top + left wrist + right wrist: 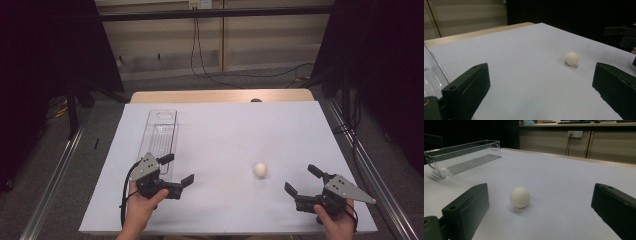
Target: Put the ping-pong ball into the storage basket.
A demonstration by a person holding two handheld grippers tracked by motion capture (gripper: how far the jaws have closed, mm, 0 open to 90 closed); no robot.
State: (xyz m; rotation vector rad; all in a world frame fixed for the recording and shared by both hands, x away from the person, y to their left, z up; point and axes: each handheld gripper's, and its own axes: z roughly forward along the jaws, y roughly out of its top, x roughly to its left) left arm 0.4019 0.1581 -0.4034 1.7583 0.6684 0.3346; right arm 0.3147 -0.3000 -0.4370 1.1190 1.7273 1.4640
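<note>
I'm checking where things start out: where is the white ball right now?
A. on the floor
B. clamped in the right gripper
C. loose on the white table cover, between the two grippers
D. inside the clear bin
C: the white ball rests on the table cover, apart from the clear bin, with the left gripper and right gripper both open.

Left gripper point(176, 169) and right gripper point(301, 179), each hand-held with jaws spread wide, flank the white ball point(260, 169), touching nothing.
</note>
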